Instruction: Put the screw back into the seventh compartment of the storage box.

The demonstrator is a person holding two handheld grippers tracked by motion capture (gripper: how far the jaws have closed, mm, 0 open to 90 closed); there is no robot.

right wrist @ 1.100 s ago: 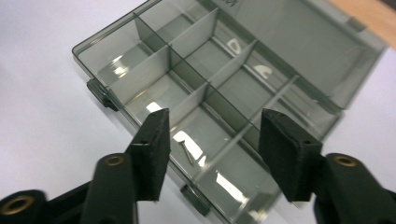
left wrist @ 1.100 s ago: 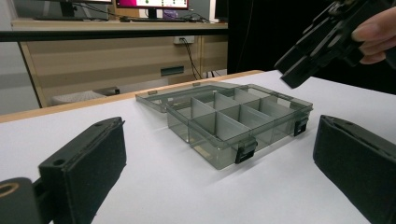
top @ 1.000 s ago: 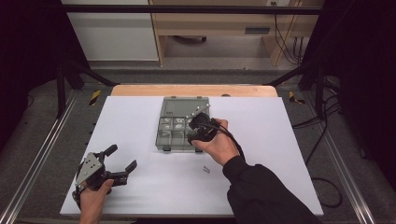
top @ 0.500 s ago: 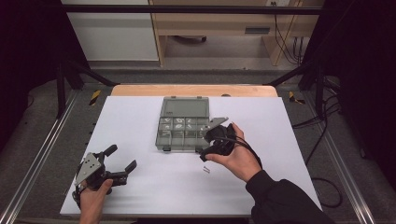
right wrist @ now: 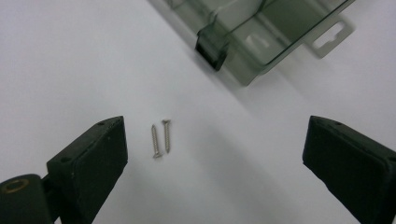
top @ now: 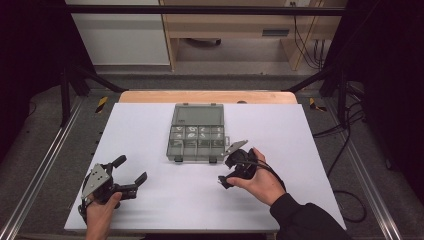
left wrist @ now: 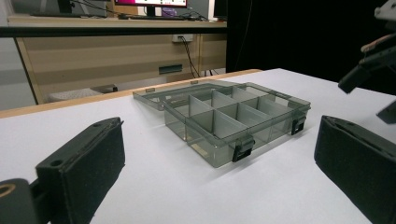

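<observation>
Two small screws lie side by side on the white counter, just in front of the open compartment box. The right claw hangs over them with its jaws spread wide, having just been opening, nothing between the pads, the screws nearer its left jaw. The left claw rests well apart at the counter's near left, jaws also spread and empty, facing the box.

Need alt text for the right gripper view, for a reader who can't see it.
Two small screws lie side by side on the white table, between the wide-open jaws of the right gripper and nearer its left jaw. A corner of the clear compartment box with a black latch sits beyond.
</observation>
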